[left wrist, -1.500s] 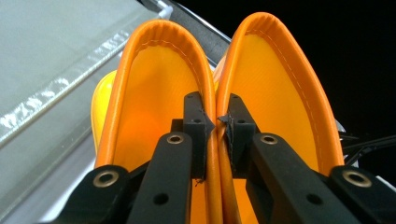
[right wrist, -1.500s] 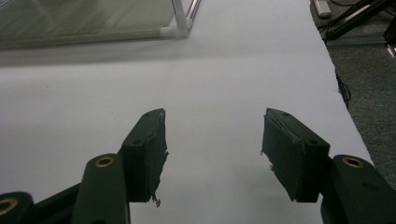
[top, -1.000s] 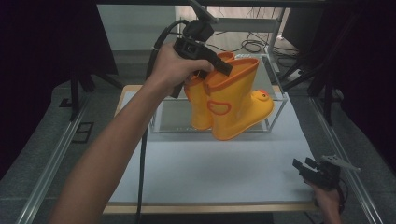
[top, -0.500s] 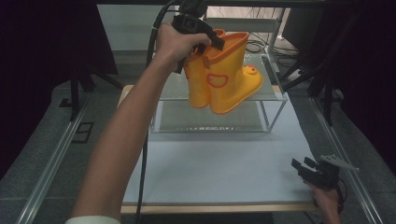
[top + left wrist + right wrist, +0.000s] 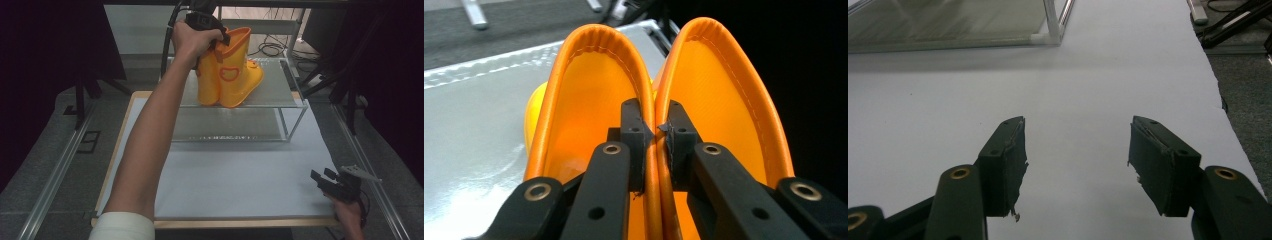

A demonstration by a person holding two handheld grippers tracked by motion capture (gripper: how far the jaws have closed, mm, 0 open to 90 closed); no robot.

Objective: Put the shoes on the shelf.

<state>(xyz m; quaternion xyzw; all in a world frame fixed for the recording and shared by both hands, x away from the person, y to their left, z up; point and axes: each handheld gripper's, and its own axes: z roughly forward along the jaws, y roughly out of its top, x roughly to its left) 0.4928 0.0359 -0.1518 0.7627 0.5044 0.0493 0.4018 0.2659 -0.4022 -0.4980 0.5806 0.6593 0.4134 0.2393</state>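
Two yellow boots [image 5: 231, 75] with orange rims, side by side, soles on or just above the top shelf [image 5: 280, 92] of a glass-and-white-frame rack; whether touching it, cannot tell. Toes pointing toward the right of the high view. One orange loop patch visible on the nearer boot's shaft. Inner rims of both boots pressed together and pinched between the fingers [image 5: 633, 131] of the left gripper [image 5: 656, 129], one finger inside each shaft, clenched tight on the two rims. Left hand [image 5: 192, 37] wrapped round that gripper above the boots, one bare forearm stretching from the bottom edge of the high view up to the rack, white sleeve at its near end. One black cable arching from the gripper toward the back. Two shelves on the rack, upper and lower, standing at the far part of the bench [image 5: 240, 185], covered by one pale sheet. Right gripper [image 5: 327, 181] low at the near right corner of the bench, well apart from boots and rack, held in the right hand [image 5: 347, 212]. Its two fingers [image 5: 1005, 165] spread wide, released, nothing between them but bare bench surface, one corner post of the rack ahead.
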